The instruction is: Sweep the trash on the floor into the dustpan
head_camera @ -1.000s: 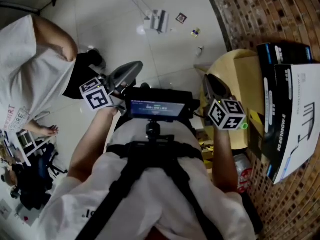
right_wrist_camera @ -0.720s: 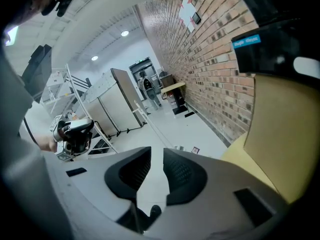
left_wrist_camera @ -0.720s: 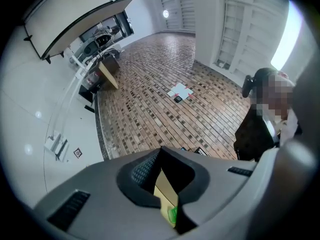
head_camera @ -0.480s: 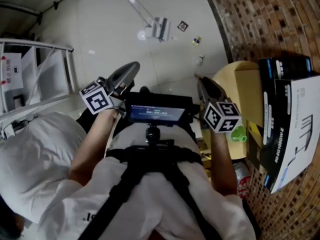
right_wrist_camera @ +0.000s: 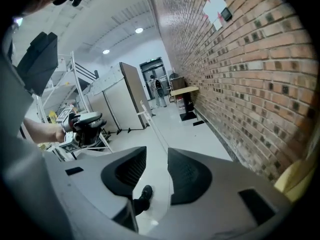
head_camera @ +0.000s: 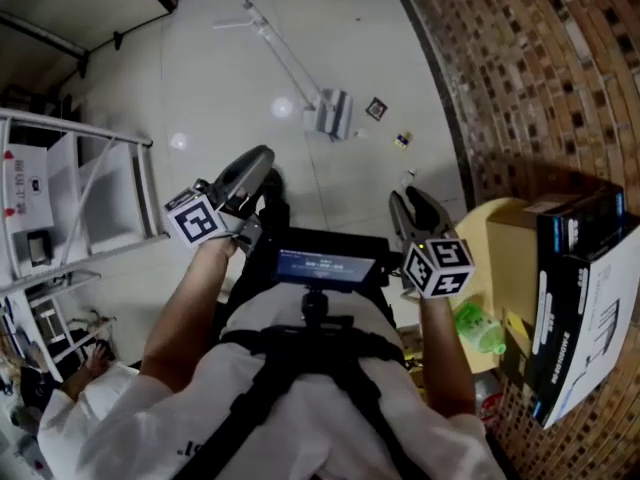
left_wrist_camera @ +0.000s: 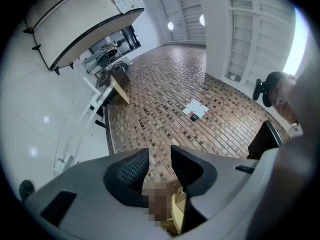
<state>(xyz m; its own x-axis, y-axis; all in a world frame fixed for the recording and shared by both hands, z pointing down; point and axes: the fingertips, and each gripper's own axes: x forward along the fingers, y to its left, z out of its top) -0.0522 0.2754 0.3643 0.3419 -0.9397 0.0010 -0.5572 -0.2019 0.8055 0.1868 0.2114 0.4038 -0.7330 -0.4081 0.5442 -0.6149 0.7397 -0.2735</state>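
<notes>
A grey dustpan (head_camera: 332, 114) stands on the white floor ahead of me, and its long white handle (head_camera: 280, 53) lies slanting to the upper left. Small bits of trash (head_camera: 376, 108) (head_camera: 403, 140) lie just right of it, near the brick wall. My left gripper (head_camera: 260, 158) (left_wrist_camera: 160, 156) is held in the air, level. Its jaws have just been opening and nothing is between them. My right gripper (head_camera: 412, 201) (right_wrist_camera: 156, 159) tilts down toward the floor. Its jaws have also just been opening, and only floor and a shoe (right_wrist_camera: 145, 195) show through the gap.
A brick wall (head_camera: 520, 68) runs along the right. A yellow round table (head_camera: 478, 233) with black and white boxes (head_camera: 580, 298) and a green bottle (head_camera: 475, 328) stands at the right. A metal rack (head_camera: 100, 198) is at the left. Another person's hand (head_camera: 95, 356) shows at the lower left.
Both grippers have moved across the room toward the dustpan, which now sits lower in the head view. The person in white at the left has dropped out toward the bottom left corner.
</notes>
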